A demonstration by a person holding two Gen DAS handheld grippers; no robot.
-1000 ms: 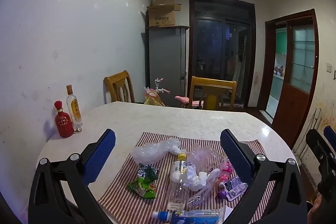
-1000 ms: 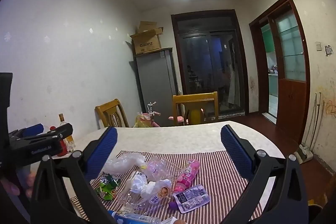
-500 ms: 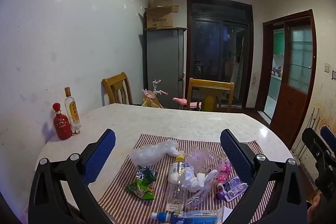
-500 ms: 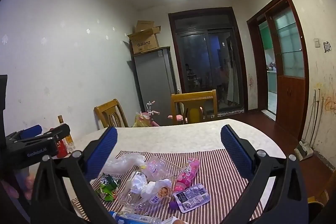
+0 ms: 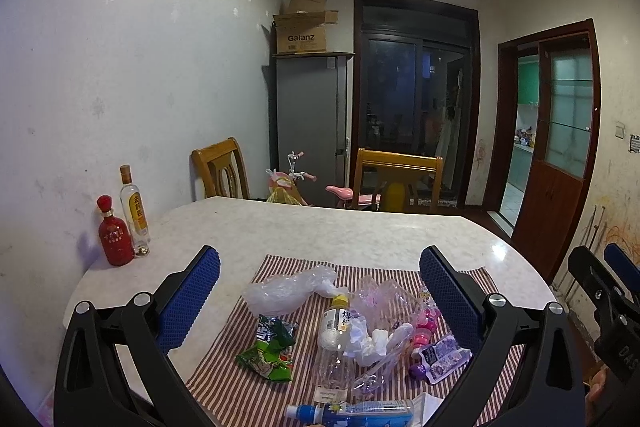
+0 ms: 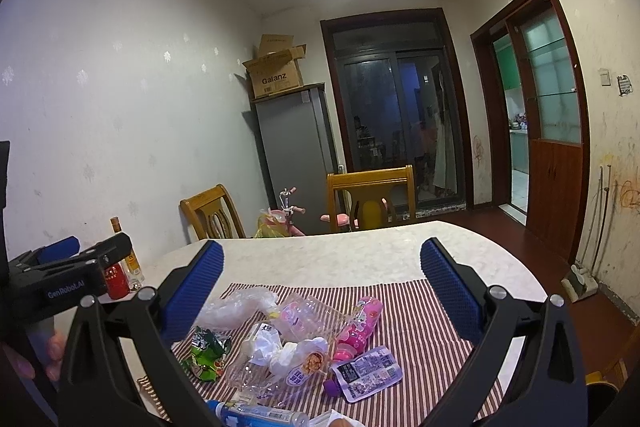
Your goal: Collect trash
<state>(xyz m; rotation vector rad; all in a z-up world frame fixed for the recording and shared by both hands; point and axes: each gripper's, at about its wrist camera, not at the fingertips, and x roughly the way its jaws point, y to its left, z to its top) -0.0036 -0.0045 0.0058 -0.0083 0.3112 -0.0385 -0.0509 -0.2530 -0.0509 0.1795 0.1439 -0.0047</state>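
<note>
Trash lies on a striped placemat (image 5: 400,275) (image 6: 420,307): a clear plastic bag (image 5: 288,291) (image 6: 236,309), a green snack wrapper (image 5: 270,347) (image 6: 208,349), a clear bottle with a yellow cap (image 5: 336,331), crumpled tissue (image 5: 368,341) (image 6: 276,347), a pink bottle (image 6: 360,323), a purple pouch (image 5: 440,357) (image 6: 366,373) and a blue-labelled bottle (image 5: 352,411) (image 6: 256,415) at the near edge. My left gripper (image 5: 320,295) is open and empty above the pile. My right gripper (image 6: 322,285) is open and empty above it too.
The marble table (image 5: 320,227) holds a red bottle (image 5: 114,233) and a clear liquor bottle (image 5: 134,207) by the left wall. Two wooden chairs (image 5: 396,179), a child's tricycle (image 5: 304,183) and a grey fridge (image 5: 310,123) stand behind the table.
Both grippers have tilted up and drawn back slightly, so the trash sits lower in view. Both stay open and empty. Nothing on the table has moved.
</note>
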